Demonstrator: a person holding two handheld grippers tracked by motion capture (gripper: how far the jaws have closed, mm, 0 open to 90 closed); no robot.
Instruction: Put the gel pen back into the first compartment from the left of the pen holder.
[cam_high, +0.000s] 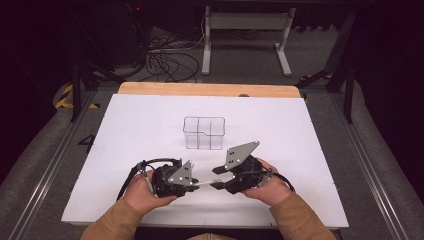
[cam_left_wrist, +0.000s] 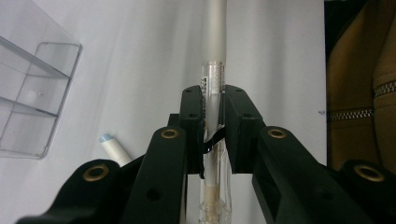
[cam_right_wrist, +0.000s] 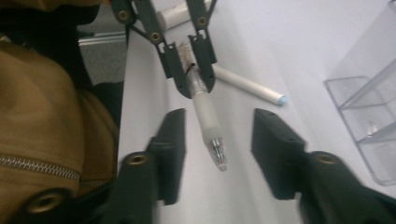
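My left gripper (cam_high: 195, 181) (cam_left_wrist: 214, 95) is shut on a clear pen (cam_left_wrist: 214, 60) (cam_high: 205, 183) with a grey grip, held level just above the white table and pointing right. In the right gripper view the pen's tip (cam_right_wrist: 217, 156) reaches in between the jaws of my right gripper (cam_right_wrist: 218, 123) (cam_high: 216, 183), which stand open on either side without touching it. The left gripper's jaws (cam_right_wrist: 189, 65) clamp the pen's clear barrel at the top of that view. A white marker (cam_left_wrist: 112, 148) (cam_right_wrist: 247, 86) with a light-blue end lies flat on the table just beyond the left gripper.
A clear plastic organizer (cam_high: 203, 132) (cam_left_wrist: 32, 93) (cam_right_wrist: 369, 107) with several compartments stands upright mid-table, beyond both grippers. The white table sheet (cam_high: 150, 125) spreads around it. The person's tan jacket (cam_right_wrist: 42, 116) is close behind, at the table's front edge.
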